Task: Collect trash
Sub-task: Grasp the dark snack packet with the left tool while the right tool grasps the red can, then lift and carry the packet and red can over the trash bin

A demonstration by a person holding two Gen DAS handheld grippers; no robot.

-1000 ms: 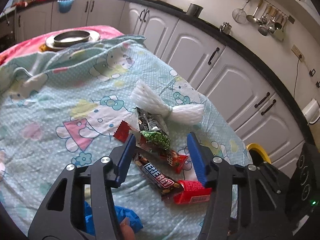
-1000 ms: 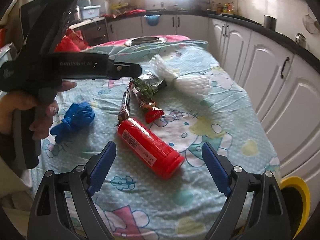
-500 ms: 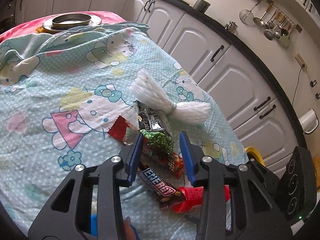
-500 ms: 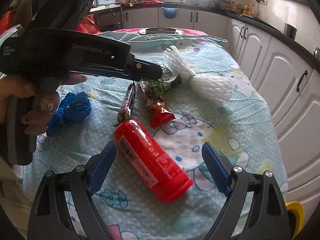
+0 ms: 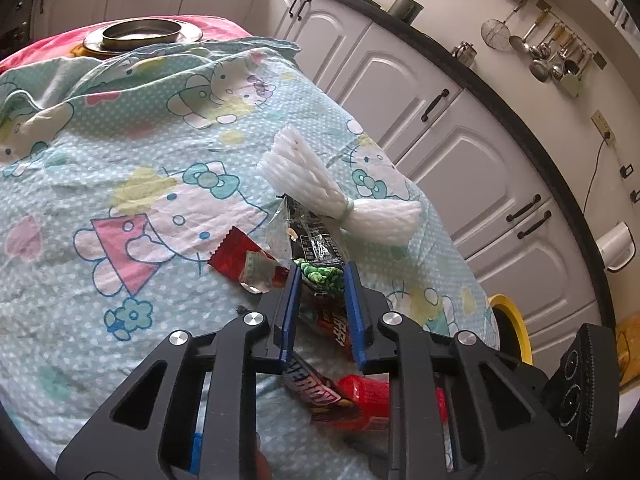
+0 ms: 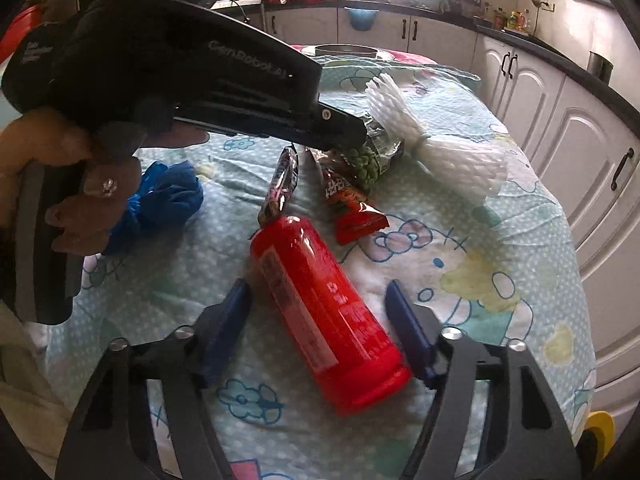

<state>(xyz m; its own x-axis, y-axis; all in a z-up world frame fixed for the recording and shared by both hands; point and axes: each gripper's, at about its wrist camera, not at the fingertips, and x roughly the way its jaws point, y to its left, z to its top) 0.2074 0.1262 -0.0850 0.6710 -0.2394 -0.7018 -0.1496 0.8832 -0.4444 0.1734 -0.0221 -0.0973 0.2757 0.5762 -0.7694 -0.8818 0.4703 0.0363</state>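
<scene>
The left gripper was clenched on the green-pea snack wrapper, whose long axis ran toward the table's far edge. The right gripper hung released astride the red cylindrical plastic bottle, lying diagonally toward the near edge. Nothing looked collected yet; the white foam net, blue crumpled bag and candy bar remained.

The left gripper's black body reads "GenRobot.AI"; the chocolate bar wrapper shows "ENERGY", partly hidden.
</scene>
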